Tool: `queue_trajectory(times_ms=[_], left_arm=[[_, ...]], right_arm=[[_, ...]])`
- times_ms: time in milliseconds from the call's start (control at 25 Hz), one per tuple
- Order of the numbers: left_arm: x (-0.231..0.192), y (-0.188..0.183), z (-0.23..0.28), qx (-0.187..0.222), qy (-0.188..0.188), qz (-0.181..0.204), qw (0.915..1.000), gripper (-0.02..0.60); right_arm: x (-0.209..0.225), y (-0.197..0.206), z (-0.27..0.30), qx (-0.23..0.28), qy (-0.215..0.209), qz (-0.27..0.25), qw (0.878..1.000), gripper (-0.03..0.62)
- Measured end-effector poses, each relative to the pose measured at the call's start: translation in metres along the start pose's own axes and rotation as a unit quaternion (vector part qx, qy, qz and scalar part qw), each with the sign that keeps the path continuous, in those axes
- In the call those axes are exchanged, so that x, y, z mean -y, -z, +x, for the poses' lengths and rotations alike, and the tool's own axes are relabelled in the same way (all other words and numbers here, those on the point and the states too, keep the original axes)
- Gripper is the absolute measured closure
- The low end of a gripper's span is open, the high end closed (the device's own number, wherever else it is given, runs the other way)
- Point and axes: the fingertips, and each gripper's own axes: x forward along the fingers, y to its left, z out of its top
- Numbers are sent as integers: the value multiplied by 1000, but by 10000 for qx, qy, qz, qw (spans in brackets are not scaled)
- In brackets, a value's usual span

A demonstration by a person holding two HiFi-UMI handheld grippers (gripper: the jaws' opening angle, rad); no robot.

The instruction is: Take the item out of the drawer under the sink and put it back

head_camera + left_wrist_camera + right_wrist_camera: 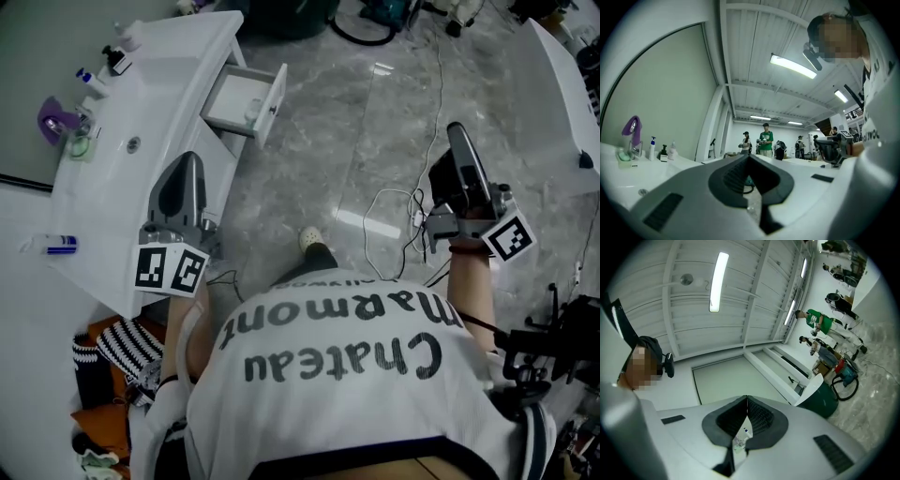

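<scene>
drawer (273, 103): white, pulled open | item (251, 109): small, pale, inside drawer

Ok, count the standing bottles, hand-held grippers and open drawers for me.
Standing bottles: 3
Hand-held grippers: 2
Open drawers: 1
Total: 6

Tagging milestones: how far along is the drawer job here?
Done: the drawer under the sink stands open. In hand: nothing; left gripper and right gripper are both shut, empty, away from it. A small pale item seems to lie in the drawer. Left: either taking it out, or, if it is already back, nothing visible; one frame can't settle which.
</scene>
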Motion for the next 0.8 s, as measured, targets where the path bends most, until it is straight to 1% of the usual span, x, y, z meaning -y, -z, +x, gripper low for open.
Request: queue_trajectory(times_ms=[200,360,480,600,720,800], left_arm=[[-44,-4,51,-11,-210,39,9998,572],[-59,-6,74,77,-249,-9,9997,572],[-70,-1,92,33,-261,-72,9996,572],[-78,0,99,9,-282,-72,9996,572],[-85,-2,97,90,-401,-51,9991,572],[-88,0,93,137,-502,-153,9985,572]], right_arm=[[31,-2,66,-176,-138,-82,9997,583],[46,1,95,-242,-209,-44,9995,583],[65,2,119,-300,-216,22,9993,583],[74,5,136,-304,-276,97,9991,583],[78,11,149,-395,-350,139,9985,583],[80,16,156,-463,-401,193,9979,583]])
